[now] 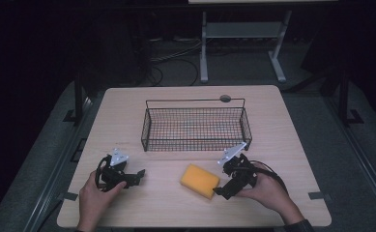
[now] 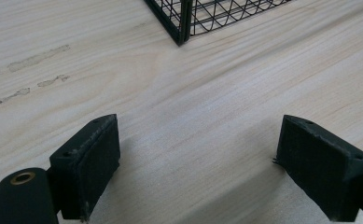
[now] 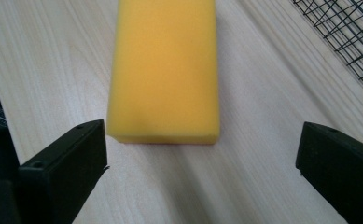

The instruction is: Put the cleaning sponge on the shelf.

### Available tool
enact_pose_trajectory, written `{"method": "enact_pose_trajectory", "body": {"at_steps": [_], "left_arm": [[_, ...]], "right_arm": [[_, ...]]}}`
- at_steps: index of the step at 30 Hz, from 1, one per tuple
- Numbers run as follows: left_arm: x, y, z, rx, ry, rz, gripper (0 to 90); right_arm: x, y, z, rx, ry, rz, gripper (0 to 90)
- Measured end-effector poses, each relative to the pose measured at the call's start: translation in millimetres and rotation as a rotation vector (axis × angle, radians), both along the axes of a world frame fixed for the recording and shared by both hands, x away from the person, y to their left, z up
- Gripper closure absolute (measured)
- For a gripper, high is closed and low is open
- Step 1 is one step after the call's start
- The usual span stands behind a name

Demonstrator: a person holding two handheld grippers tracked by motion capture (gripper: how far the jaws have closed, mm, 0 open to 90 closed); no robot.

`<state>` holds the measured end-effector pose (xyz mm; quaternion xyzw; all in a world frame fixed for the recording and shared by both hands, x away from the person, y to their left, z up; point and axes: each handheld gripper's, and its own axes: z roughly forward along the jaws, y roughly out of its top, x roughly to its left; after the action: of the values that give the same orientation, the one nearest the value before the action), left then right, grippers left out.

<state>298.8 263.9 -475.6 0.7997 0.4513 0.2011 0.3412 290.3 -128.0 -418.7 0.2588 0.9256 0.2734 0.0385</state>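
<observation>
Jaws spread wide and empty, the right gripper faces the yellow sponge lying on the table before the wire basket, where a shallow bite could squeeze the soft block free.

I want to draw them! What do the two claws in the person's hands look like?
Both are black. The left claw and right claw each carry a grey three-cornered plate on top and have two chunky, blocky black jaws. A black cable loops from each one. A dark sleeve cuff shows at the right wrist.
</observation>
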Motion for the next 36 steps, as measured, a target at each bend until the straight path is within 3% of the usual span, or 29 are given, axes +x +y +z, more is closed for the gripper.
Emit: {"method": "enact_pose_trajectory", "body": {"at_steps": [4, 13, 36], "left_arm": [[0.0, 0.0, 0.0, 0.0, 0.0, 0.0, 12.6], [0.0, 0.0, 0.0, 0.0, 0.0, 0.0, 12.5], [0.0, 0.0, 0.1, 0.0, 0.0, 0.0, 12.6]], "right_arm": [[2.4, 6.5, 1.4, -0.032, -0.008, 0.003, 1.5], [8.0, 25.5, 4.4, -0.053, -0.003, 0.021, 1.4], [18.4, 65.6, -7.6, -0.129, 0.019, 0.067, 1.5]]}}
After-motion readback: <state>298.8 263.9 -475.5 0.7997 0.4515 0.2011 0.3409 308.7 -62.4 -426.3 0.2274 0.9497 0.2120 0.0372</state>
